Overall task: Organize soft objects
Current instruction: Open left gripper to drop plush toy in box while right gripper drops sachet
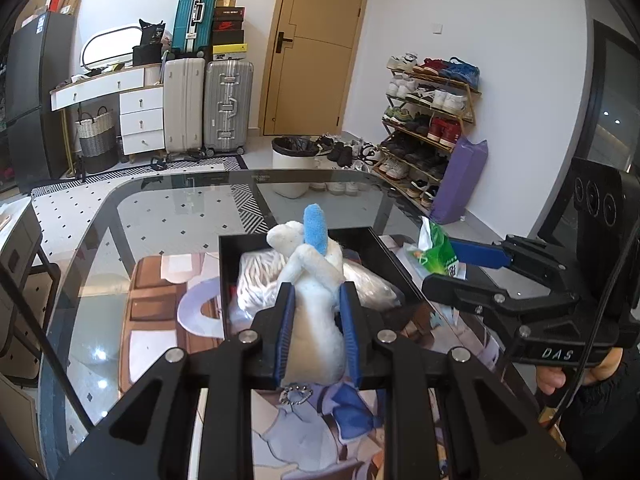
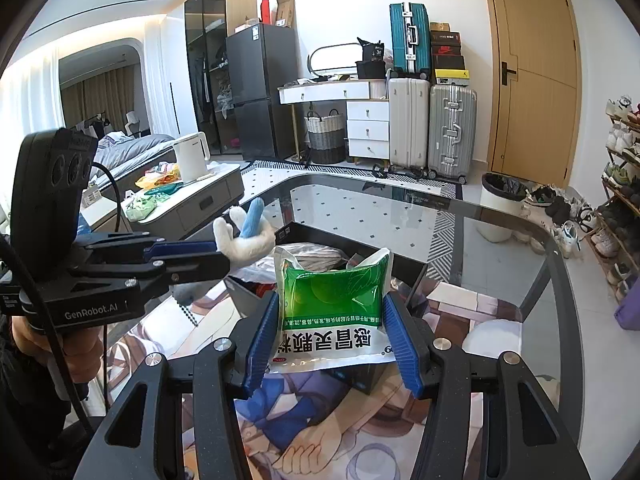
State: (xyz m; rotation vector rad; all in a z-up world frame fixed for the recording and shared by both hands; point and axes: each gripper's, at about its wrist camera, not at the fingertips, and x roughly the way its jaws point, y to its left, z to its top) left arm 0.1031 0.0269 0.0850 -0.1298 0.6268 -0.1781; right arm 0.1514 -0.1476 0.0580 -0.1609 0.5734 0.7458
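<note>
The glass table (image 1: 168, 216) carried a printed mat (image 2: 360, 432) and an open black box (image 1: 372, 252) holding wrapped soft packs. At 11 o'clock in the left wrist view stood suitcases (image 1: 208, 108); a wooden door (image 1: 316, 48) was at 12 o'clock and a shoe rack (image 1: 432, 120) at 2 o'clock. The left gripper (image 1: 318, 300) pointed downward over the box, its fingers clamped on a white plush toy (image 1: 316, 300) with a blue ear. The right gripper (image 2: 332, 320), at 3 o'clock from the left, gripped a green sachet pack (image 2: 334, 304) by both sides above the box's near edge.
</note>
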